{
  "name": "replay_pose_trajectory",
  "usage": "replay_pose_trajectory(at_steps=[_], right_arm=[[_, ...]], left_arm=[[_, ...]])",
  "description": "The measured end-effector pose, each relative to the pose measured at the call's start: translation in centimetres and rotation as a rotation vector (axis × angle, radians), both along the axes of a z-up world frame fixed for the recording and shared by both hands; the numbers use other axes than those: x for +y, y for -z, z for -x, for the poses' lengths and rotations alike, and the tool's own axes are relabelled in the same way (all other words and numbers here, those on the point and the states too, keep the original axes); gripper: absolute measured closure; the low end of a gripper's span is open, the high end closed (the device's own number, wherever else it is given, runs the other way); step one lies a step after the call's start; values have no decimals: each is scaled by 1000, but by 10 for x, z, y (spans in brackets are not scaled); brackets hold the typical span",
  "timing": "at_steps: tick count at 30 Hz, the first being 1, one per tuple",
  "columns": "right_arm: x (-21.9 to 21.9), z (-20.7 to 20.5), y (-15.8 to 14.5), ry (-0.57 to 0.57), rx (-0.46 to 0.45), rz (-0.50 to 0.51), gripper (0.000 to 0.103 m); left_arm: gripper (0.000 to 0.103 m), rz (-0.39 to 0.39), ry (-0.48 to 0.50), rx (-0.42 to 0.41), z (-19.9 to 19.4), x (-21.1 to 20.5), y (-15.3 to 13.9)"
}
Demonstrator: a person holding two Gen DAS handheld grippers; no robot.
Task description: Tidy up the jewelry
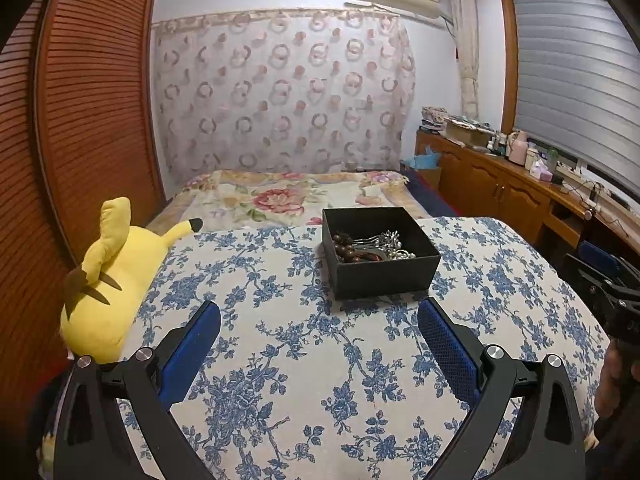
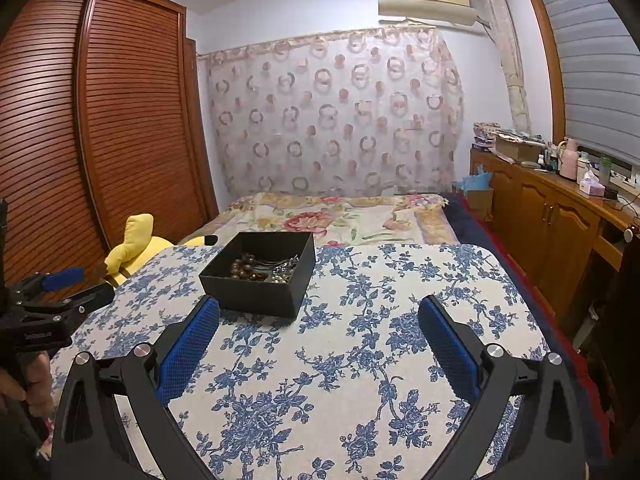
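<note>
A black open box (image 1: 384, 276) stands on a table with a blue-flowered cloth (image 1: 280, 360). Inside lie dark wooden beads (image 1: 346, 246) and silvery jewelry (image 1: 390, 242). My left gripper (image 1: 320, 312) is open and empty, just short of the box. The box also shows in the right wrist view (image 2: 260, 294), with beads (image 2: 246, 270) and silvery pieces (image 2: 286, 272). My right gripper (image 2: 320, 312) is open and empty, to the right of the box's near corner. The left gripper shows at that view's left edge (image 2: 64, 284).
A yellow plush toy (image 1: 108, 280) lies at the table's left edge. A bed with a floral cover (image 1: 288, 196) lies beyond the table. A wooden wardrobe (image 1: 80, 120) stands left, and a cluttered wooden cabinet (image 1: 500, 176) right.
</note>
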State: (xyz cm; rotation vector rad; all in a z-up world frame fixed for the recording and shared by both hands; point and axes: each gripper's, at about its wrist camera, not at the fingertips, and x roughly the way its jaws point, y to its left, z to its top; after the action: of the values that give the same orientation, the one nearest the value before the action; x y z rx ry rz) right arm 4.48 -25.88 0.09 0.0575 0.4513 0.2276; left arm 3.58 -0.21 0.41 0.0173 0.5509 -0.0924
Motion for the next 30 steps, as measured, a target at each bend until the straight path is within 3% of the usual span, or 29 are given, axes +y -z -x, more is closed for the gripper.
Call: replay_pose_trajectory(at_steps=[30], right_arm=[[-1,1,1,-1,-1,-3,3]], left_arm=[[8,0,9,-17,7,-4,-8]])
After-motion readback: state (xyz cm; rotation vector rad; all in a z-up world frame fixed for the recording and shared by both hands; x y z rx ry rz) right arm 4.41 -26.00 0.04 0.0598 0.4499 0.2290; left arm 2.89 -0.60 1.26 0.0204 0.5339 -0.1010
